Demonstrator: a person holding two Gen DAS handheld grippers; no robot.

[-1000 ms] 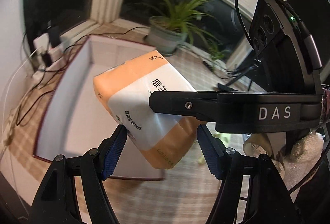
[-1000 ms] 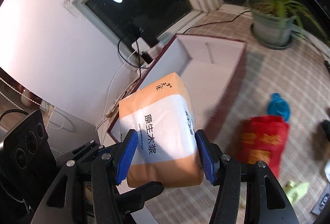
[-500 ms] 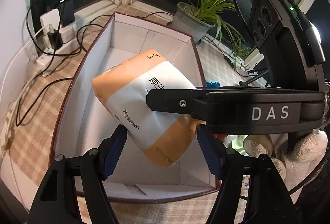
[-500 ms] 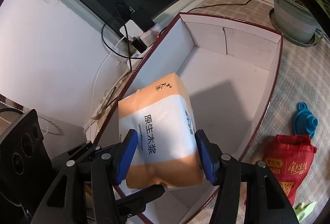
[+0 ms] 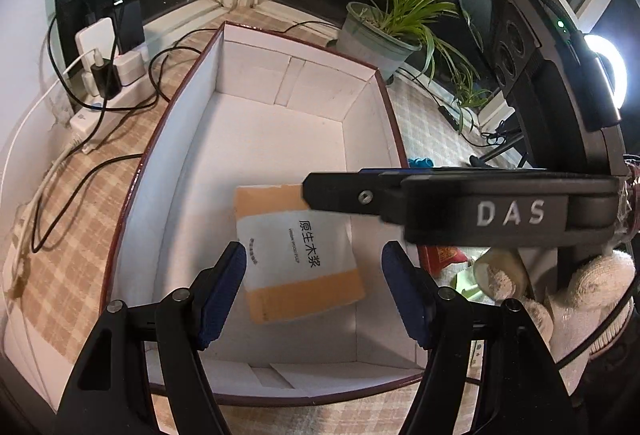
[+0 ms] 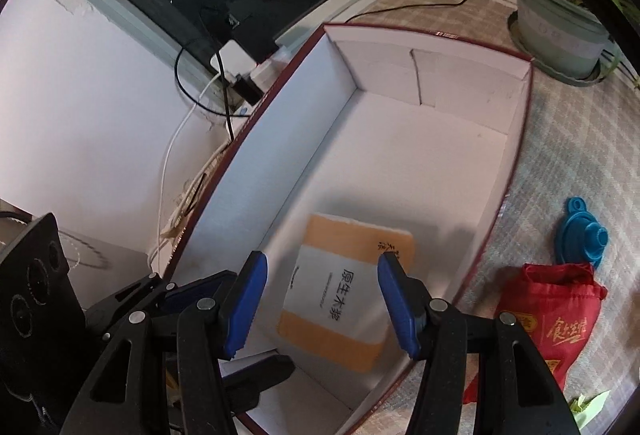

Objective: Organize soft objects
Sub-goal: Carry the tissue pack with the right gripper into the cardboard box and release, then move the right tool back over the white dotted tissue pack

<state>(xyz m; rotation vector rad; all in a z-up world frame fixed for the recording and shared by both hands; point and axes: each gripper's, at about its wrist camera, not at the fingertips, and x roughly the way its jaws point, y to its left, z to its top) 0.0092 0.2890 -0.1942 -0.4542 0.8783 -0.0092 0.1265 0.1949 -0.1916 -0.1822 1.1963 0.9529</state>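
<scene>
A checked cloth is covering the tabletop [image 5: 72, 211], and on it a big open box [image 5: 280, 123] with white inner walls and a dark red rim is taking up most of both views. A pack of tissues [image 5: 298, 249], orange at both ends with a white band and black print across the middle, is lying flat on the box floor, nearer the near wall than the far one and touching neither side wall. Nothing is gripping it.

The left gripper [image 5: 314, 289] is hovering above the box with its blue-padded fingers [image 5: 224, 287] standing wide apart, the pack showing between them down below. The right gripper [image 6: 322, 303] is hanging over the same spot, its fingers [image 6: 244, 305] likewise spread and holding nothing; in the left wrist view its black body is crossing the picture from the right, lettered DAS.

Beyond the far right corner of the box a potted plant [image 5: 384, 35] with long green leaves is sitting by the dark window. To the right of the box a red bag [image 6: 556, 323] is lying on the cloth, with a blue funnel [image 6: 582, 237] just beyond it. On the left side of the box a white power strip [image 5: 104, 75] with plugs and trailing cables is resting near the wall.
</scene>
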